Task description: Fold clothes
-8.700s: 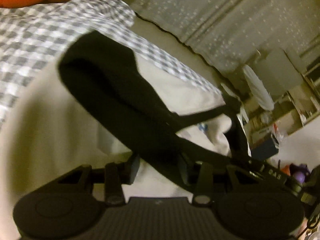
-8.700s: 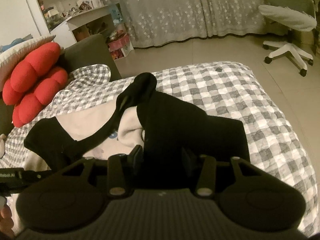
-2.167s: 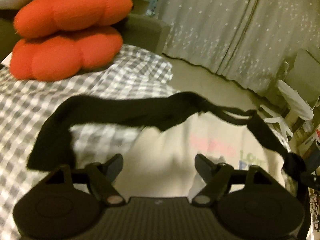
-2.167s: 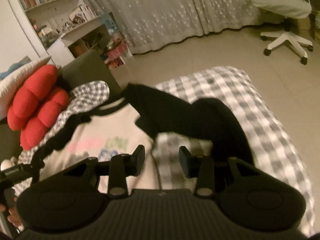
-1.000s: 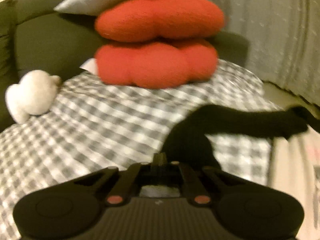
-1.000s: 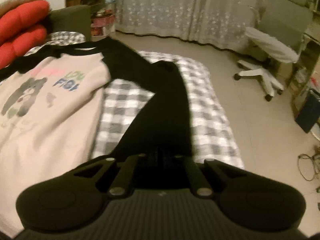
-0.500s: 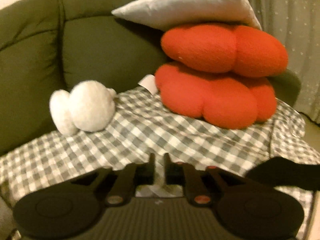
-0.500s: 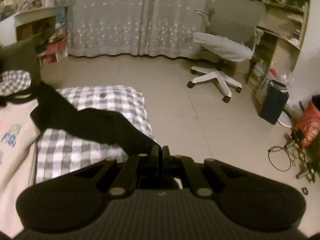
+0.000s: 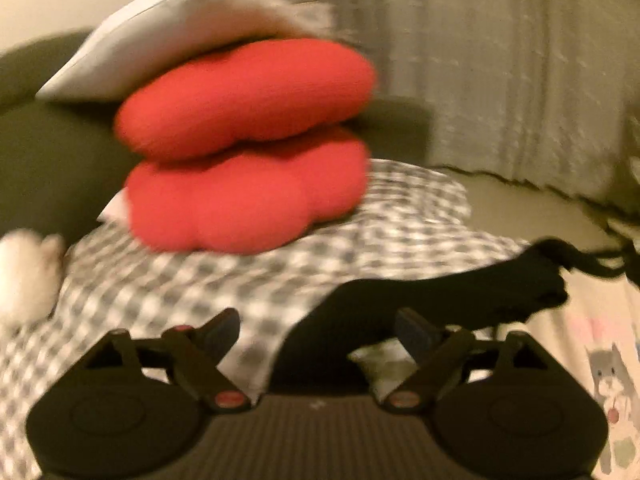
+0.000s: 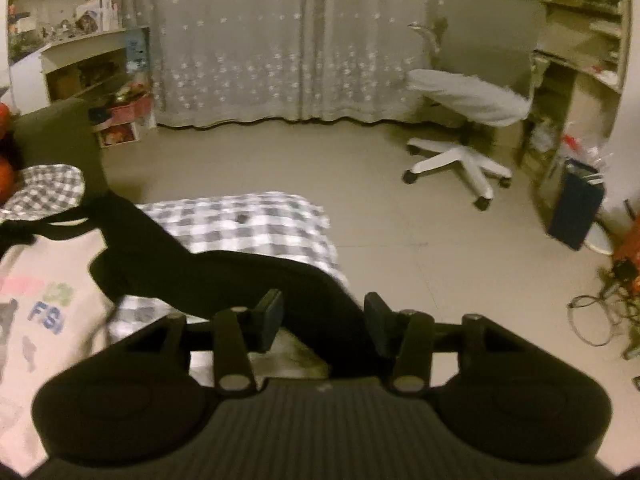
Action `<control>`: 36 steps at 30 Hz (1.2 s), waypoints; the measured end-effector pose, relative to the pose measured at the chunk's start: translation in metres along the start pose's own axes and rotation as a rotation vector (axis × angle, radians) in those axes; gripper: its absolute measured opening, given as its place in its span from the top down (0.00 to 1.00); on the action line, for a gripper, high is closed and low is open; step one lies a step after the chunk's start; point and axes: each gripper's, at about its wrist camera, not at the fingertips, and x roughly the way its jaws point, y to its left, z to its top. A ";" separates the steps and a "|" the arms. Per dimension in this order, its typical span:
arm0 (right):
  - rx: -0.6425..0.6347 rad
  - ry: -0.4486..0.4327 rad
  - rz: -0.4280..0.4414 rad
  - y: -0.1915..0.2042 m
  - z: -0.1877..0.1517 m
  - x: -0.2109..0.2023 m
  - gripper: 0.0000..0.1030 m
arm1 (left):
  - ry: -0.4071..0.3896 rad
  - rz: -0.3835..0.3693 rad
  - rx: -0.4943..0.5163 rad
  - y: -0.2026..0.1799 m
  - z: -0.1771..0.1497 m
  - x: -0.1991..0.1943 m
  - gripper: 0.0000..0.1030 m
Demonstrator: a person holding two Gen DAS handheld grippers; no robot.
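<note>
Shirt point(image 10: 36, 320), cream with black sleeves, lies spread on the checked cover point(image 10: 248, 220) at the left of the right wrist frame. Its right sleeve point(image 10: 240, 272) runs between the right gripper point(image 10: 322, 316), whose jaws are opening, pads off the cloth. Left gripper point(image 9: 318, 330) is opening too, left sleeve point(image 9: 440, 300) lying loose between its fingers; red cushions point(image 9: 248, 144) fill the upper centre

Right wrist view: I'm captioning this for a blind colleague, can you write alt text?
The right gripper, jaws opening, frames a black sleeve of a cream printed shirt spread on a checked cover. Beyond lie bare floor, starred curtains and a white swivel chair.
</note>
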 end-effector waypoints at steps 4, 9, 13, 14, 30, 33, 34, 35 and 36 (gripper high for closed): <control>0.003 0.015 0.067 0.018 0.006 0.015 0.52 | -0.018 -0.024 0.105 -0.024 0.009 0.018 0.16; 0.016 0.035 0.160 0.040 0.014 0.035 0.52 | 0.040 -0.095 0.194 -0.039 0.011 0.044 0.17; 0.007 0.047 0.206 0.059 0.019 0.052 0.52 | 0.058 -0.117 0.237 -0.045 0.004 0.059 0.29; 0.004 0.048 0.211 0.063 0.020 0.056 0.52 | 0.058 -0.122 0.238 -0.046 0.002 0.062 0.37; -0.015 0.055 0.241 0.086 0.029 0.093 0.52 | -0.067 0.291 -0.003 0.008 0.060 0.071 0.98; -0.003 0.051 0.261 0.087 0.031 0.096 0.52 | -0.050 0.352 -0.067 0.035 0.067 0.079 0.98; 0.003 0.052 0.267 0.087 0.032 0.098 0.52 | -0.024 0.360 -0.080 0.042 0.067 0.082 0.98; 0.008 0.053 0.273 0.088 0.032 0.099 0.52 | 0.004 0.375 -0.084 0.046 0.064 0.086 0.98; 0.014 0.053 0.278 0.088 0.033 0.100 0.52 | 0.026 0.396 -0.080 0.048 0.062 0.088 0.98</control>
